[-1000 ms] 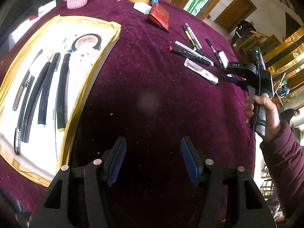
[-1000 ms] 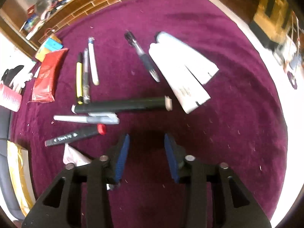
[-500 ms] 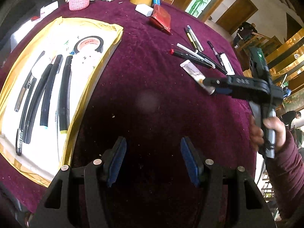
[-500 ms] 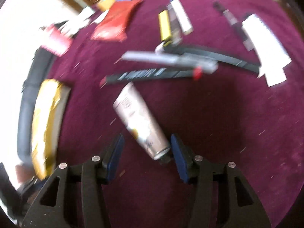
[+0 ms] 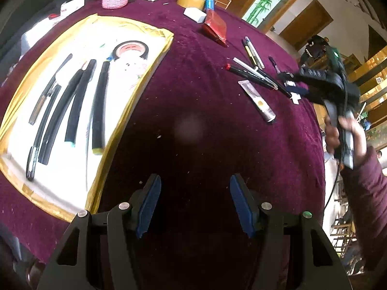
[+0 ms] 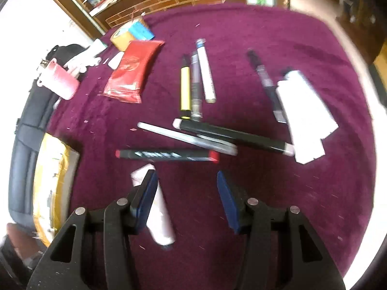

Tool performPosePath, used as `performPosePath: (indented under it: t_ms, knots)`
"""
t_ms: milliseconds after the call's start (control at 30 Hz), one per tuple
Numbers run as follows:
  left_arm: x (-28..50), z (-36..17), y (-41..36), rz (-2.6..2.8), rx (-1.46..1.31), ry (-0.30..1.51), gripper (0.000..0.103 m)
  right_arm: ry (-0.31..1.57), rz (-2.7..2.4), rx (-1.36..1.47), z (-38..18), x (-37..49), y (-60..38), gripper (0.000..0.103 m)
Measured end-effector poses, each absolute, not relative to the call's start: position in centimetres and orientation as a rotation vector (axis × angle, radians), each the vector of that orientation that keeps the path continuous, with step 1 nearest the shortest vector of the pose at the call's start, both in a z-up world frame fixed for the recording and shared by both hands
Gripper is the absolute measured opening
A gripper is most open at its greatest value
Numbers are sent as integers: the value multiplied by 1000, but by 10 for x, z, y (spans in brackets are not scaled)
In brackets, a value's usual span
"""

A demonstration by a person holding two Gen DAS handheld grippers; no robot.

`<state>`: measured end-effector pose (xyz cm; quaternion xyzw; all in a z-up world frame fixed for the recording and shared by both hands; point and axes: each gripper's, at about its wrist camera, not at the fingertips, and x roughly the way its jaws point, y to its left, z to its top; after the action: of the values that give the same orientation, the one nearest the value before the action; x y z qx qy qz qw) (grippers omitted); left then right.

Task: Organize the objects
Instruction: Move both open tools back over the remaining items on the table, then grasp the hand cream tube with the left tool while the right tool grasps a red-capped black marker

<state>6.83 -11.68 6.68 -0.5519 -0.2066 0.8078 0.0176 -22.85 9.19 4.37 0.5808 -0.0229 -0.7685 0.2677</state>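
Sorting is judged partly done: black tubes point(image 5: 72, 111) are laid on the gold-edged tray point(image 5: 150, 72), while pens point(image 6: 193, 142) and a small tube point(image 6: 157, 210) are left on the cloth; both the left gripper point(image 5: 193, 203) and the right gripper point(image 6: 185, 200) are held open and empty.

Right gripper point(image 6: 186, 200) swinging back from the cream tube point(image 6: 157, 207), tube now lying partly under its left finger rather than between the pads, jaws having just been opening wider, nothing gripped; red-capped marker point(image 6: 167, 155) now just ahead of the fingertips
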Motion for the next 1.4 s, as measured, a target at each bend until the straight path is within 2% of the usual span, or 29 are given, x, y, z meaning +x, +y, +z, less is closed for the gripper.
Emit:
performPosePath:
  t_ms: [133,233,367,467,533,600,733,833,967,1200,1400]
  knots:
    - [82,66,-121,2527,-1738,-657,54,-40,-2007,1613,26,-255,63,51]
    - [91,66,-125,2543,-1743,-678,54,44,-1985,1632,19,-260,50,51]
    - [96,65,-132,2562,-1741,-726,54,141,-1877,1666,15,-242,37,51]
    - [93,65,-133,2570,-1726,-747,54,146,-1789,1693,16,-231,33,51]
    - [90,64,-128,2561,-1722,-738,54,228,-1835,1684,20,-226,30,51]
    - [89,64,-123,2549,-1722,-719,54,328,-1906,1654,23,-221,28,47]
    - [88,65,-113,2535,-1728,-669,54,360,-2041,1654,26,-225,32,23]
    - [80,66,-106,2526,-1729,-640,53,321,-2103,1672,29,-230,37,18]
    - [57,73,-89,2499,-1675,-613,53,396,-2093,1655,33,-216,46,14]
    - [-19,71,-45,2493,-1593,-538,53,243,-2121,1760,32,-173,142,14]
    - [-96,34,-7,2500,-1664,-450,53,8,-2121,1806,34,-124,208,14]
